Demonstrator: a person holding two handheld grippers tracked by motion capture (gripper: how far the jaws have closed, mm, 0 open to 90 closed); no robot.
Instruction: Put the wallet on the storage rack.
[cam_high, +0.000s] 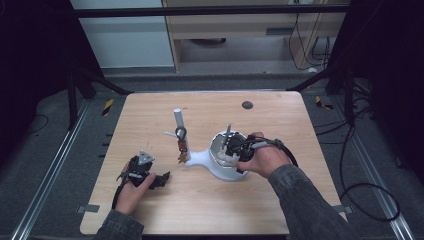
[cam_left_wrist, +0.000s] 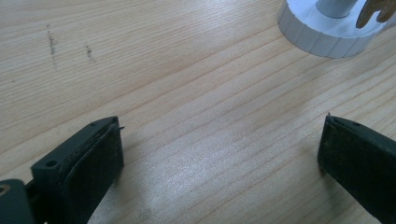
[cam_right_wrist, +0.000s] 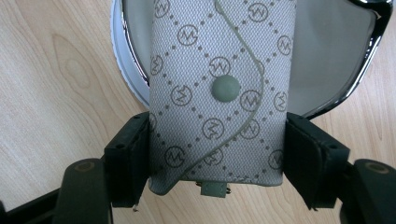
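Observation:
A grey key pouch (cam_right_wrist: 219, 93) with a monogram pattern and a snap button sits between the pads of my right gripper (cam_right_wrist: 217, 128), which is shut on it. The pouch hangs over a white dish (cam_right_wrist: 327, 51) with a chrome rim. In the high view my right gripper (cam_high: 231, 150) is above that dish (cam_high: 220, 169), which joins a white stand with an upright post (cam_high: 178, 119). A small bunch of keys (cam_high: 182, 150) hangs from the post. My left gripper (cam_high: 162, 179) rests on the table at the front left, open (cam_left_wrist: 220, 135) with only bare wood between its jaws.
The wooden table (cam_high: 280, 115) has a dark round spot (cam_high: 247, 105) near its far edge. The stand's white round base (cam_left_wrist: 322, 35) lies just ahead of my left gripper. Metal rails and cables run along the floor on both sides.

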